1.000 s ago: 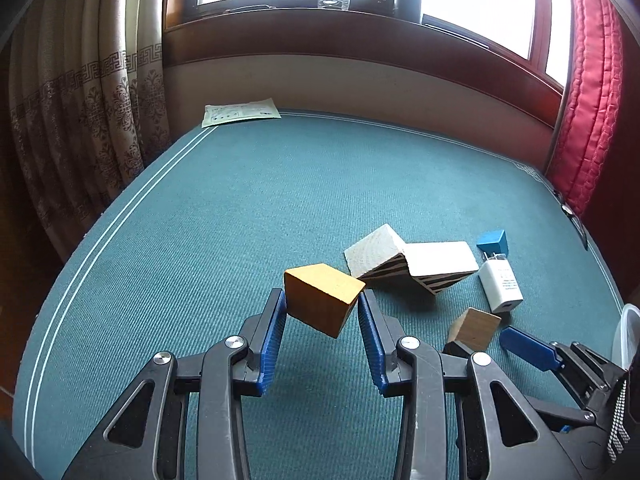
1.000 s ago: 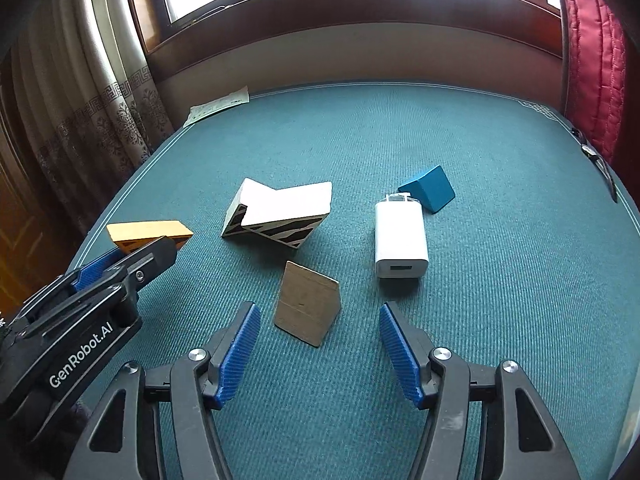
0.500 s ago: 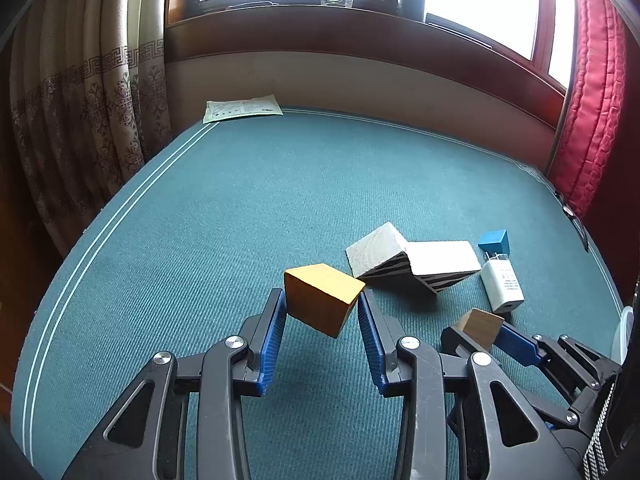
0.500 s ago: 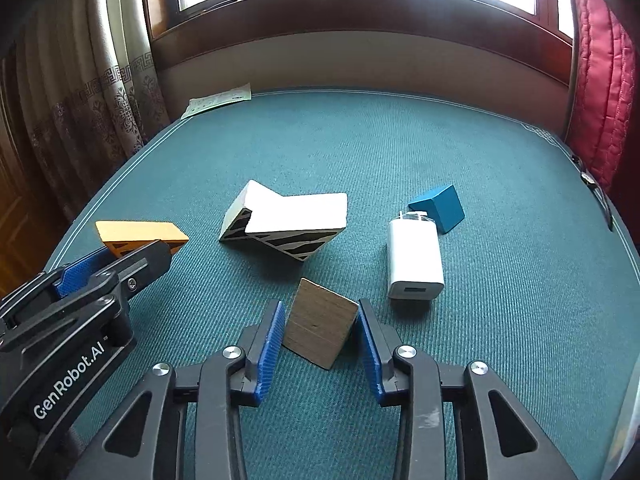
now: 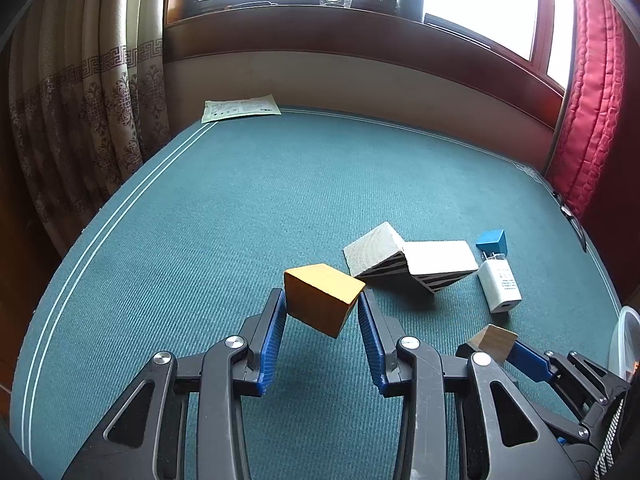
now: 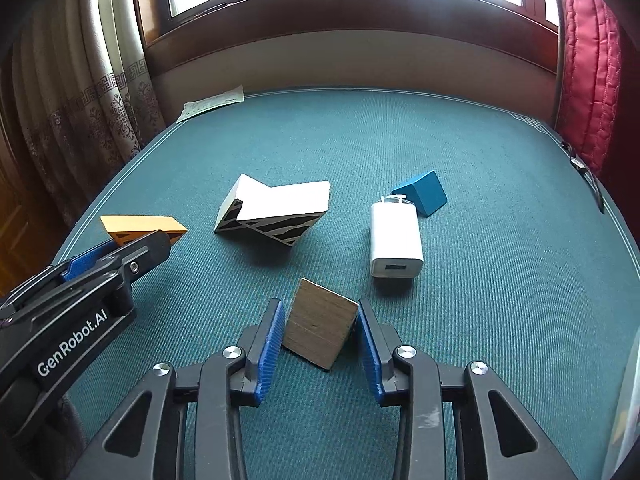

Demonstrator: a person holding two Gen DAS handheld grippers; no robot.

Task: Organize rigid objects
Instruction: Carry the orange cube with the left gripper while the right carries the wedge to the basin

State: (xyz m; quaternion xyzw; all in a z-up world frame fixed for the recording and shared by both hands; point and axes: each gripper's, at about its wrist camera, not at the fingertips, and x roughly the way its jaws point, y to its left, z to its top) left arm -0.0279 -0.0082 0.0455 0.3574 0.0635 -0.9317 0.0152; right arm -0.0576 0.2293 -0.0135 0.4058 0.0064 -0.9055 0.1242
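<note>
Both tongs we find clamped: left gripper (image 5: 322, 308) on the orange block (image 5: 322, 298), right gripper (image 6: 320, 330) on the brown block (image 6: 320, 328), white charger (image 6: 396, 240) nearest the right.

Black fingers (image 5: 276, 320), ribbed blue pads (image 6: 272, 344)

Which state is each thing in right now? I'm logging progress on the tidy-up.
Left gripper: shut on the orange wooden block, lifted.
Right gripper: shut on the brown wooden block.
Two white zebra-striped wedges: touching, loose.
White USB charger: lying flat.
Blue wedge block: lying by the charger's prongs.
</note>
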